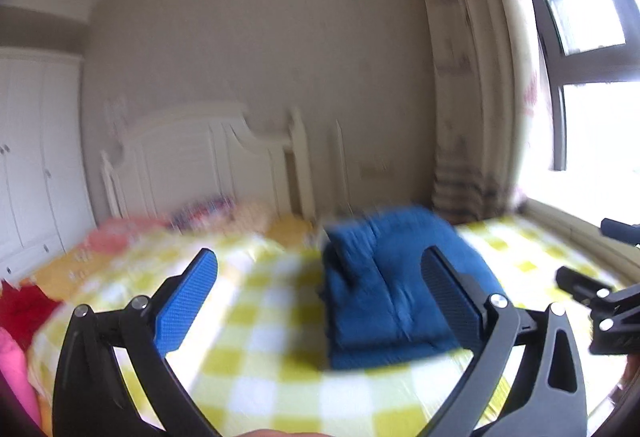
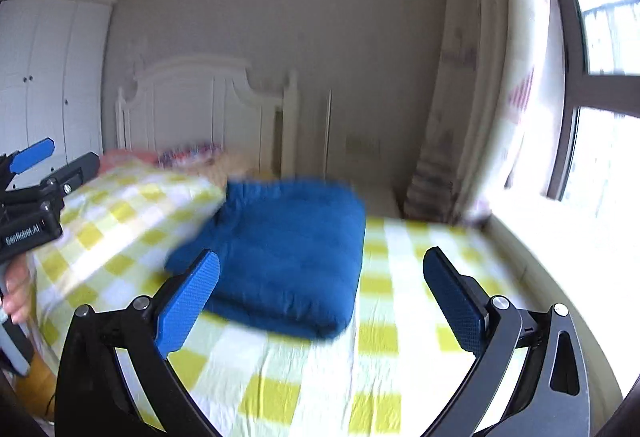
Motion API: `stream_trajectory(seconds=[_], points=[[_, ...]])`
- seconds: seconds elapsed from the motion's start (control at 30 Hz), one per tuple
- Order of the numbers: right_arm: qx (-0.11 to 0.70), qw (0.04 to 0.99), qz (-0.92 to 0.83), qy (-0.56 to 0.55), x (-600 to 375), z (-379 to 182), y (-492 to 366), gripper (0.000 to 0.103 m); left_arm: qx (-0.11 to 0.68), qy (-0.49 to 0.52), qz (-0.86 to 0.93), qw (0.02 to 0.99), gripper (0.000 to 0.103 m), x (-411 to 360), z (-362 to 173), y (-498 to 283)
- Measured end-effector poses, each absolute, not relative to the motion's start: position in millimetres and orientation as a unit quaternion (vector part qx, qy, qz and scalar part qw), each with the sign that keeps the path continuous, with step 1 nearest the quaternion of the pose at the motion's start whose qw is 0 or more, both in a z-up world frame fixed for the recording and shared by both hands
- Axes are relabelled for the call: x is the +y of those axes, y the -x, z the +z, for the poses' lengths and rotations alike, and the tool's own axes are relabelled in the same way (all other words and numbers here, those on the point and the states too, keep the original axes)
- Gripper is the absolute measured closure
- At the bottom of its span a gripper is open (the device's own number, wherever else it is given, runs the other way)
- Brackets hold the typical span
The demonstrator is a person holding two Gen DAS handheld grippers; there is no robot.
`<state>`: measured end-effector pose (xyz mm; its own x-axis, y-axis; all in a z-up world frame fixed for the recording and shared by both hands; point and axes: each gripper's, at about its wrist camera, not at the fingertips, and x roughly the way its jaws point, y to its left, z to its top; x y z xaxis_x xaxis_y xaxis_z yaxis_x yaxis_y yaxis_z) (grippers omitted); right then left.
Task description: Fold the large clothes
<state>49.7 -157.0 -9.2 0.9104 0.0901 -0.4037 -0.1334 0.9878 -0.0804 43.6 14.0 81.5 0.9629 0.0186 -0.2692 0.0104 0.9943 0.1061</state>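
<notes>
A blue garment (image 1: 384, 289) lies folded into a thick rectangular stack on the yellow-and-white checked bed sheet (image 1: 256, 337). My left gripper (image 1: 320, 265) is open above the bed, its blue pads wide apart with nothing between them; the stack lies beyond, partly behind its right finger. In the right wrist view the same blue stack (image 2: 288, 257) rests ahead, and my right gripper (image 2: 320, 265) hovers open and empty in front of it. The left gripper (image 2: 52, 161) shows at that view's left edge, held by a hand. Both views are motion-blurred.
A white headboard (image 2: 200, 109) stands at the bed's far end, with colourful bedding (image 1: 216, 213) below it. Red and pink cloth (image 1: 20, 313) lies at the bed's left side. A white wardrobe (image 2: 44, 77) is at left; a curtain (image 2: 460, 117) and window (image 2: 600, 77) at right.
</notes>
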Motion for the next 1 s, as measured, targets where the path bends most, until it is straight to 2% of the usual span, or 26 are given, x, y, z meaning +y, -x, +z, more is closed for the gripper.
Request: stream_trajectory(seconds=[0.2,1.0], points=[[0.241,0.967,0.062,0.054,-149.1,-31.8,-51.4,0.005,0.202,-0.027,-0.026,0.979,0.002,4.7,44.6,-59.5],[0.235,0.967,0.072,0.064,-136.2,-25.0,-43.5,0.005,0.204,-0.03,-0.027,0.978,0.002,6.8,39.0,-56.5]])
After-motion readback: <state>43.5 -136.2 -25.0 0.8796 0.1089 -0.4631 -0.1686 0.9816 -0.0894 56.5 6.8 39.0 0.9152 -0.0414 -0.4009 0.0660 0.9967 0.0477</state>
